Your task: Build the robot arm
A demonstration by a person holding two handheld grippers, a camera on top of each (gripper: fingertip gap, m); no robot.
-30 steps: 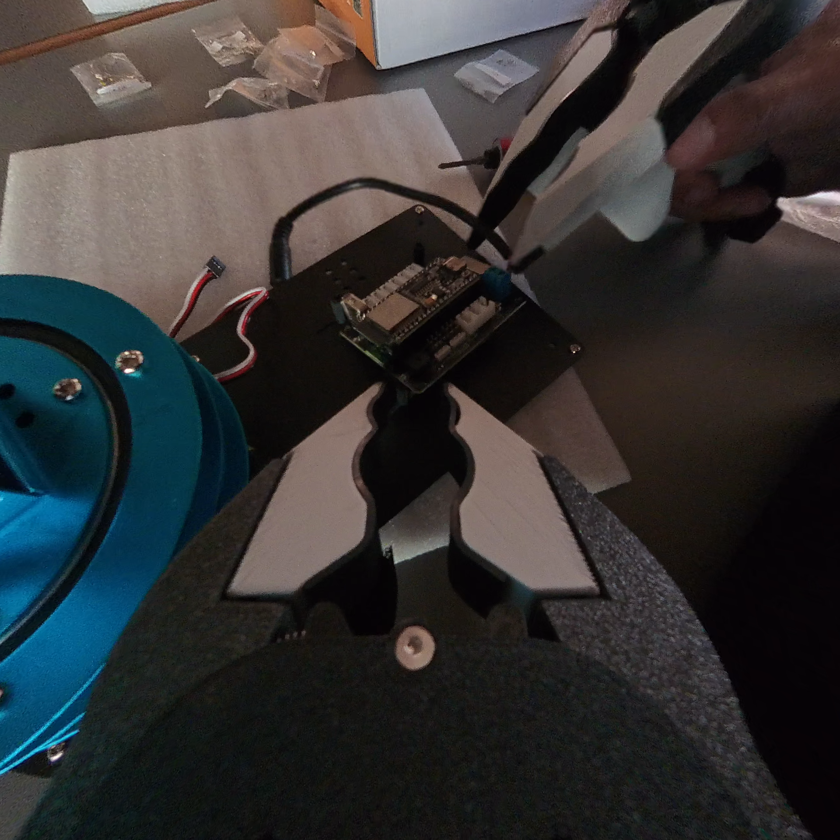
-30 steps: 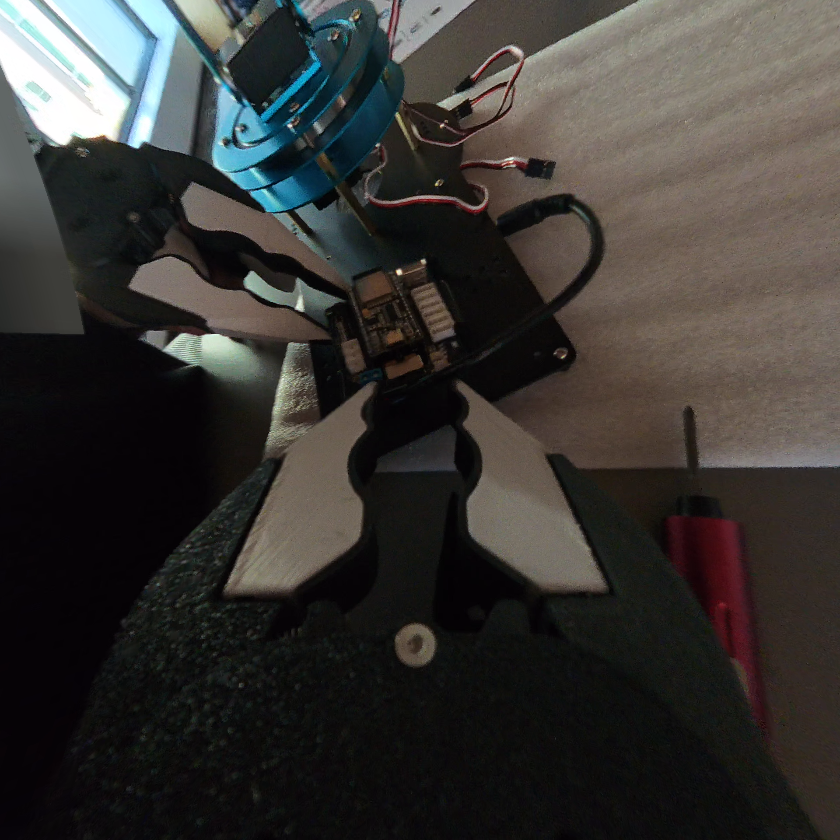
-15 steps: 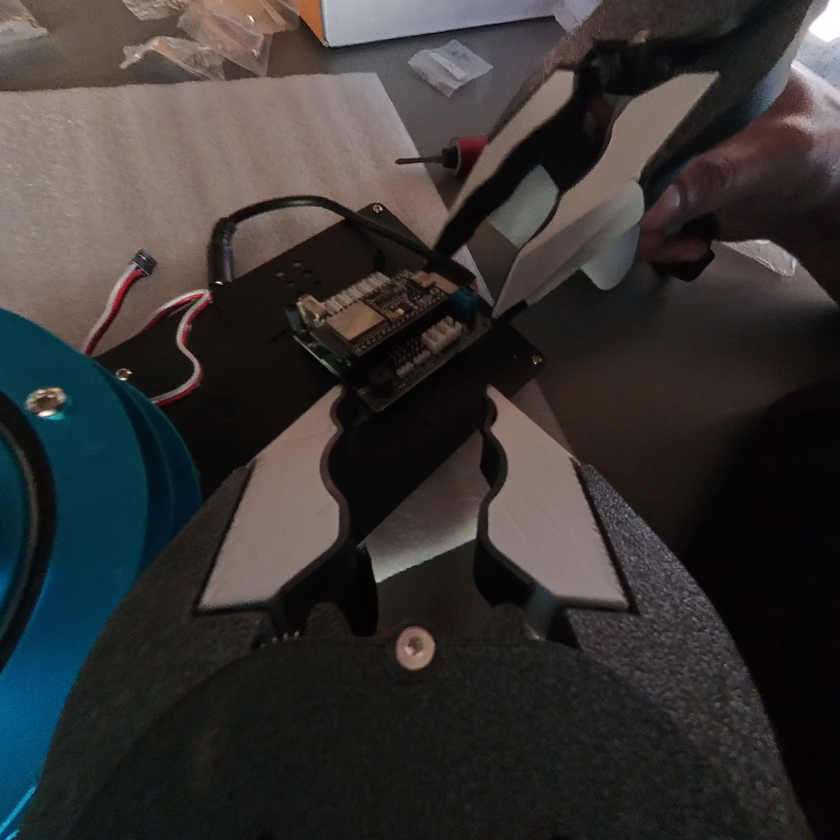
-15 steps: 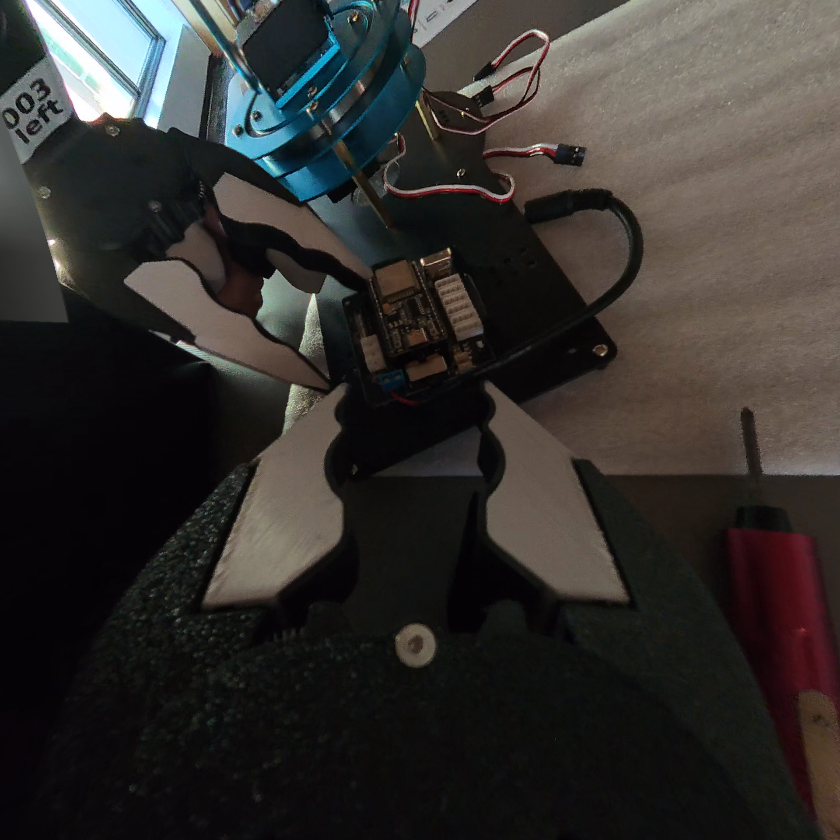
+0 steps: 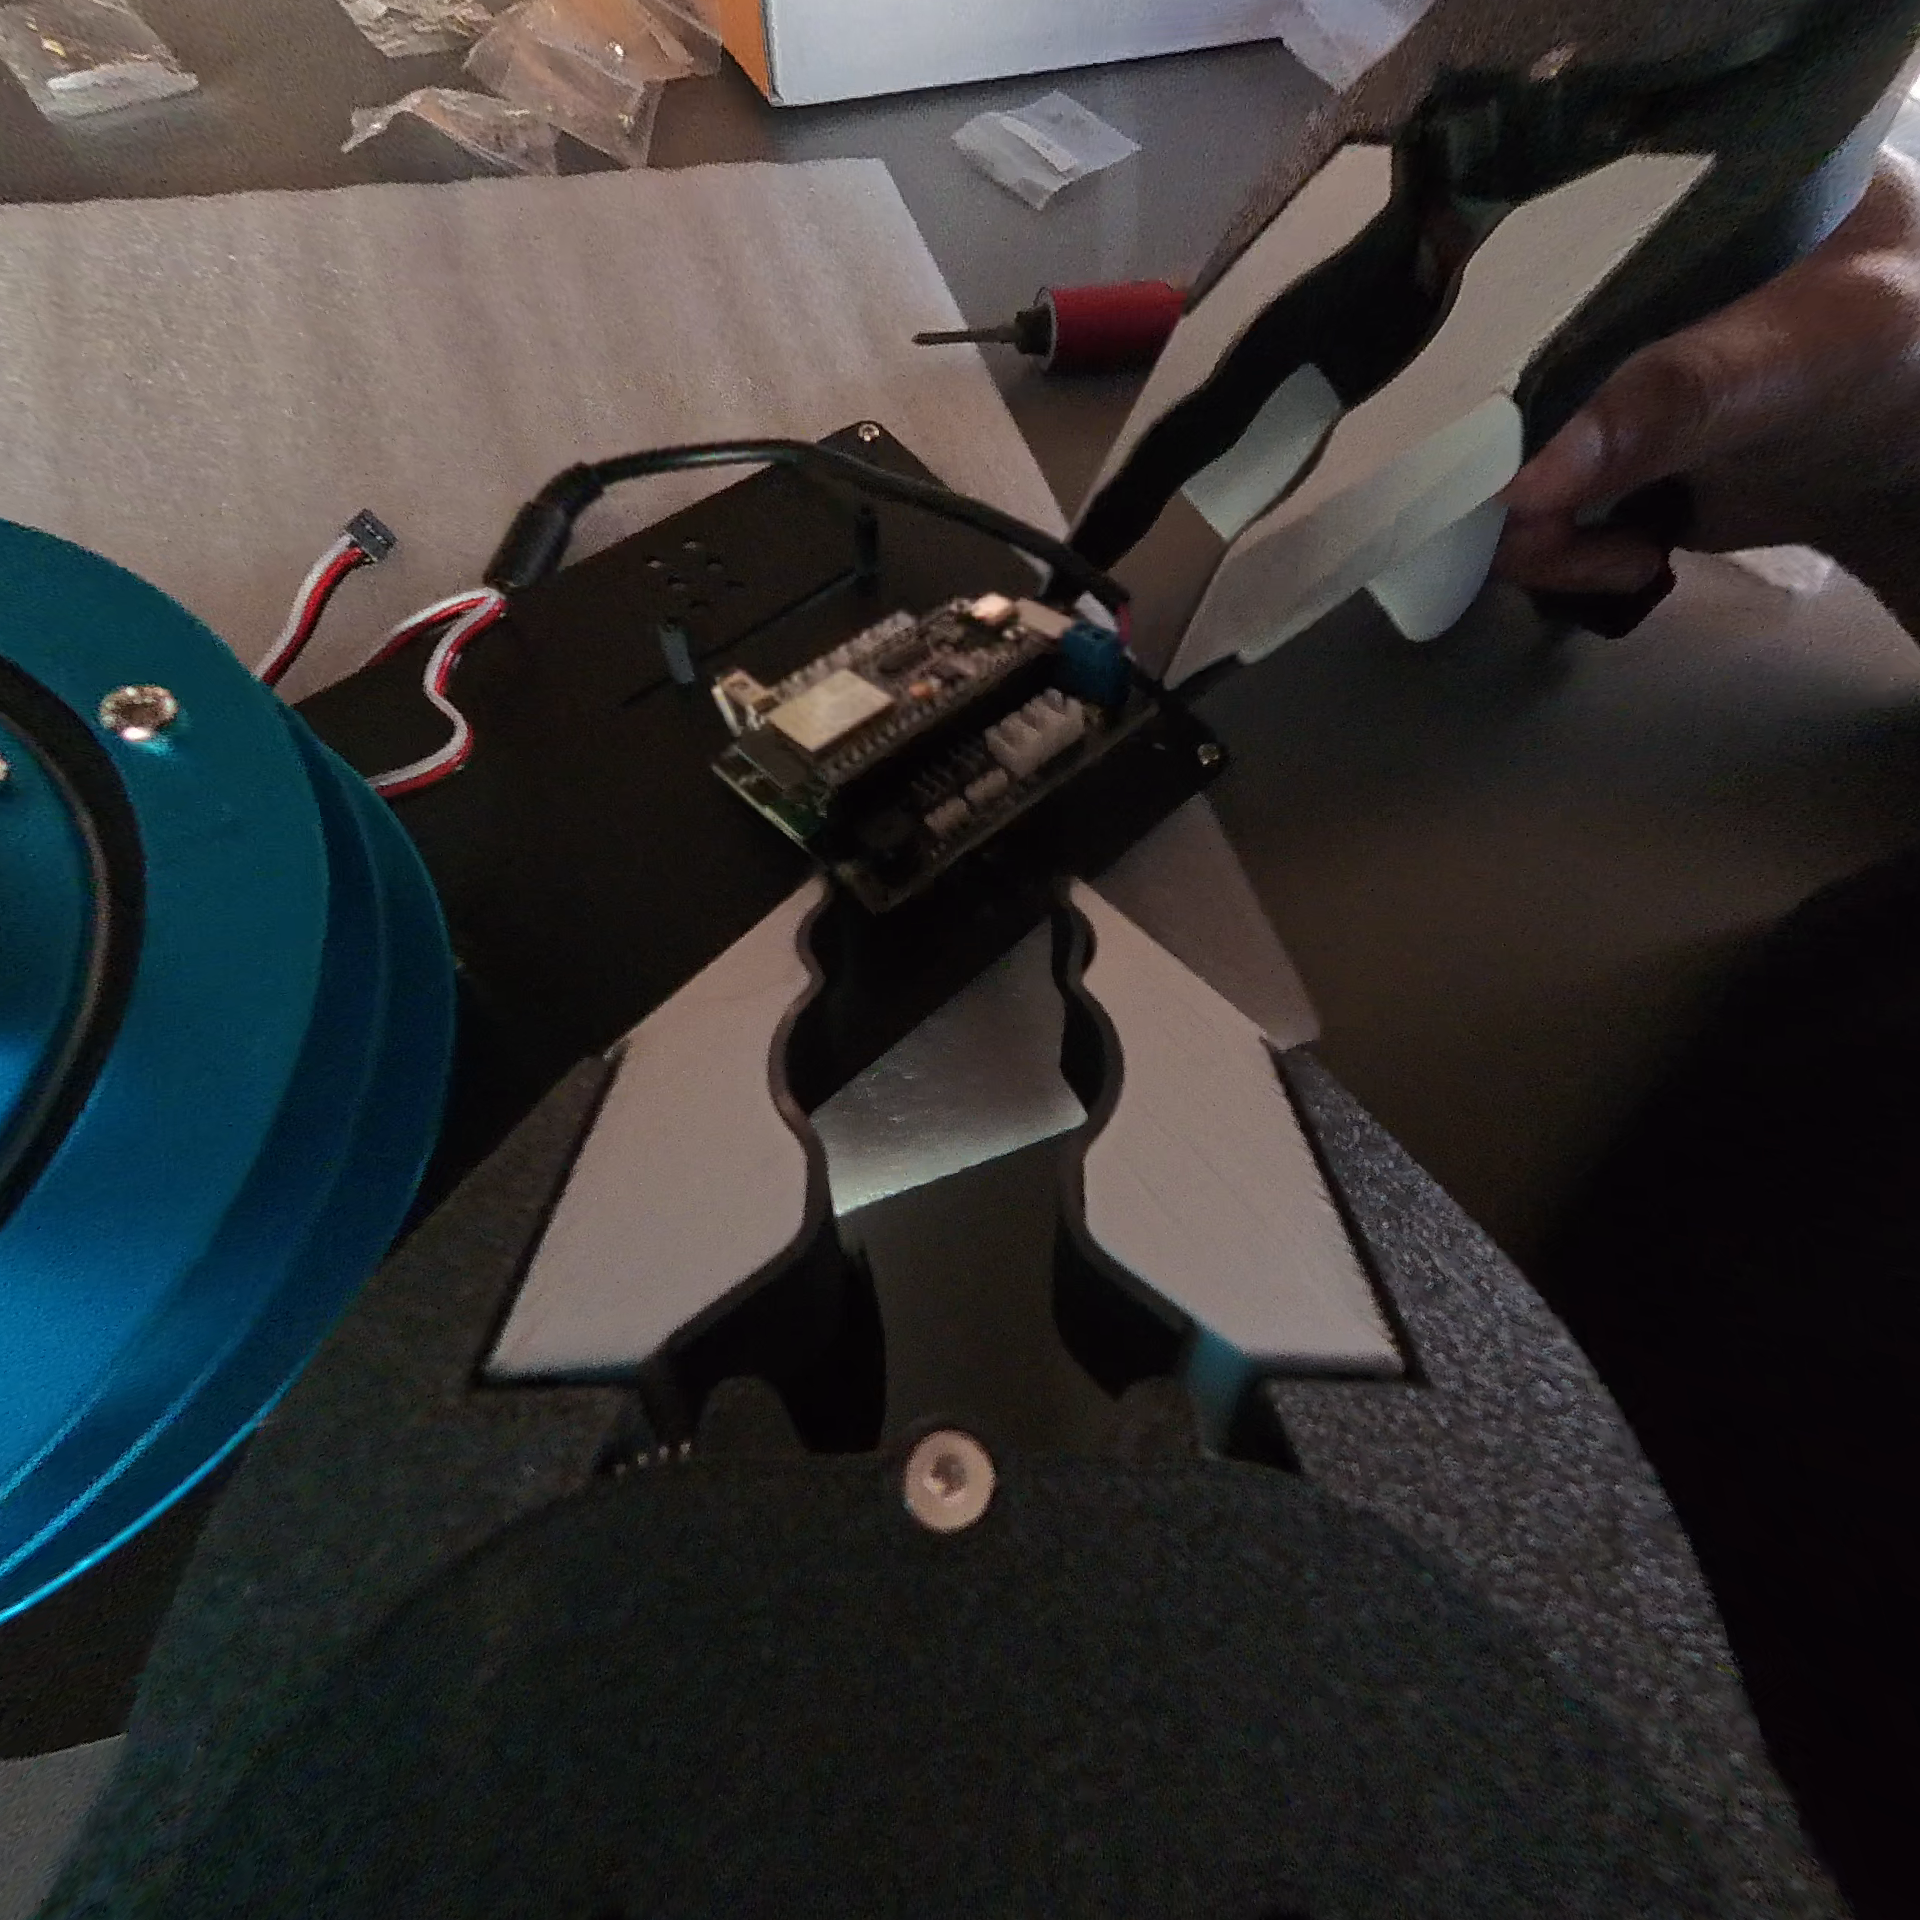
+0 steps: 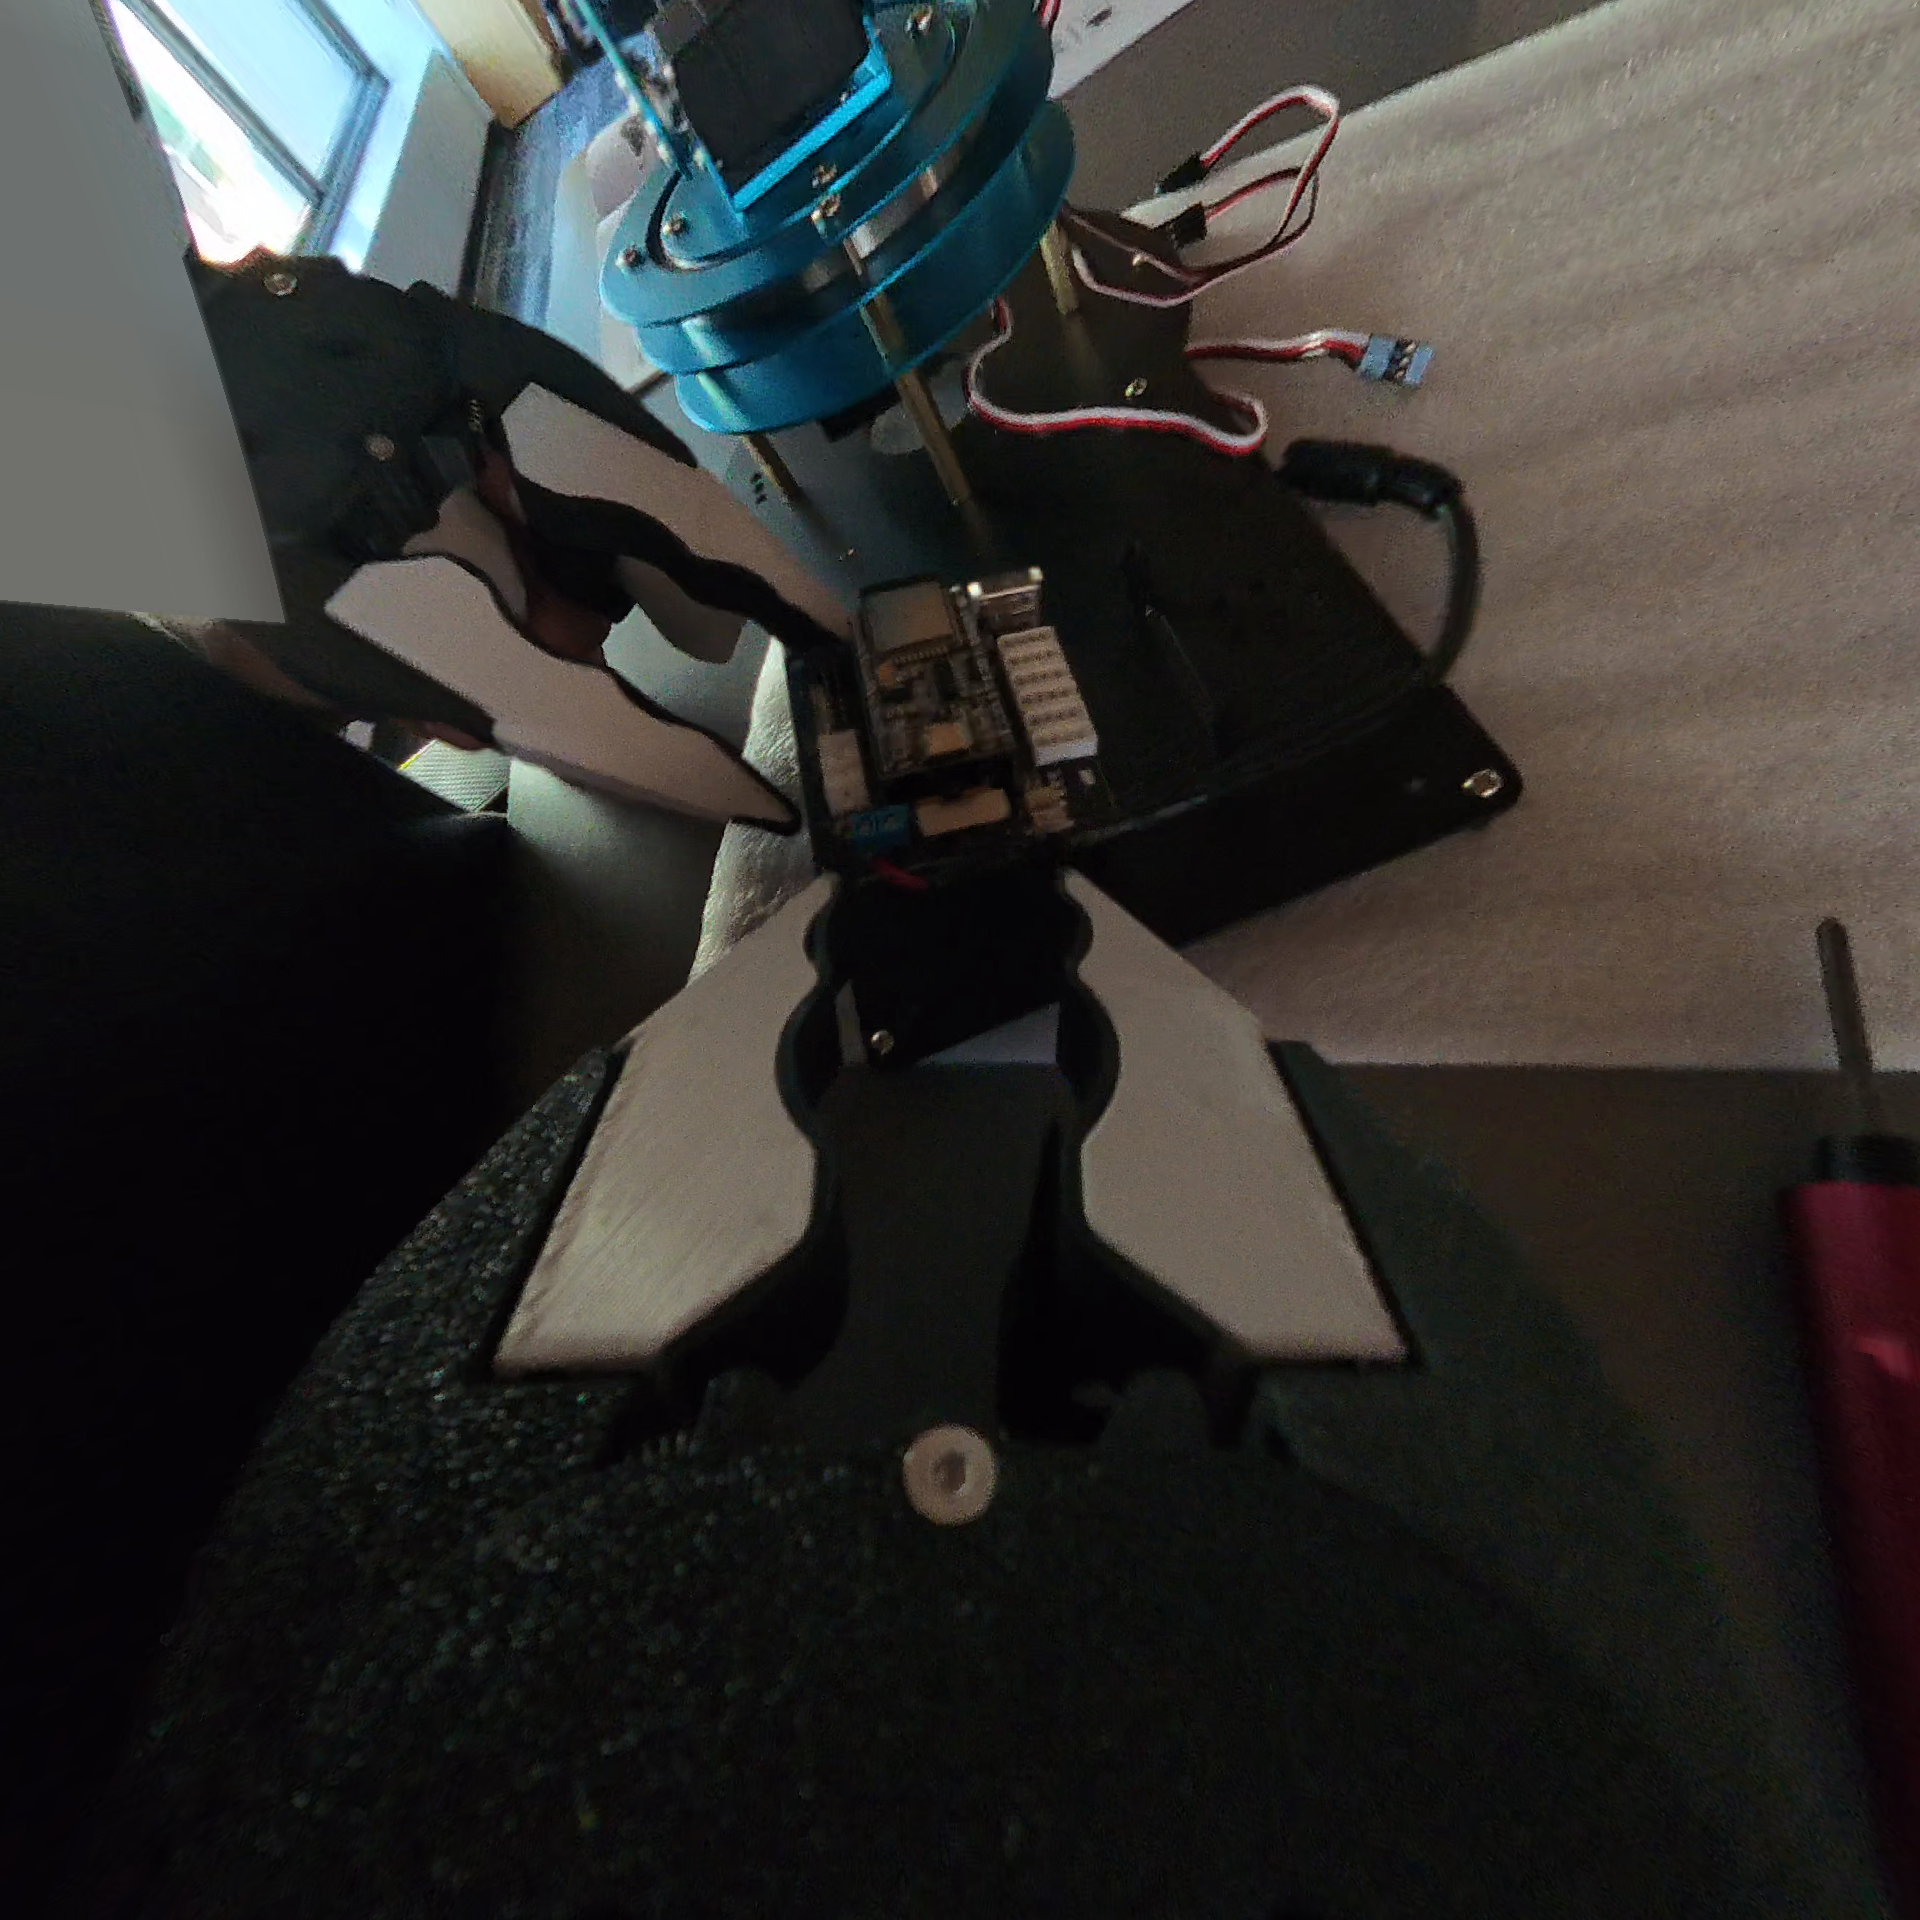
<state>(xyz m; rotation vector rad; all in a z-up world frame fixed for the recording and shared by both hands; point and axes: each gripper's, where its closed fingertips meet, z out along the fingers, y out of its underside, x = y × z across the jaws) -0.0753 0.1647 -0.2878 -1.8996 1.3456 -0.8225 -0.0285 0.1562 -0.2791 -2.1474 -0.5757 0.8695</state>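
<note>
A small circuit board with a blue terminal block sits on a black base plate on white foam sheet. My left gripper is open, its tips just short of the board's near corner. My right gripper is open, its tips either side of the board's near edge. Each gripper shows in the other view: the right one beside the terminal block, the left one spanning the board's left edge. Neither holds anything. A black cable loops from the plate to the board.
A blue ringed turntable on brass posts stands on the plate's other end, with red-white servo wires. A red screwdriver lies on the dark table beside the foam. Plastic bags and a white box lie behind. Left tips to right tips: about 6 cm.
Both grippers' jaws widened from nearly shut, then narrowed a little. Both have drawn in closer on the board from two sides. The board has not visibly moved.
</note>
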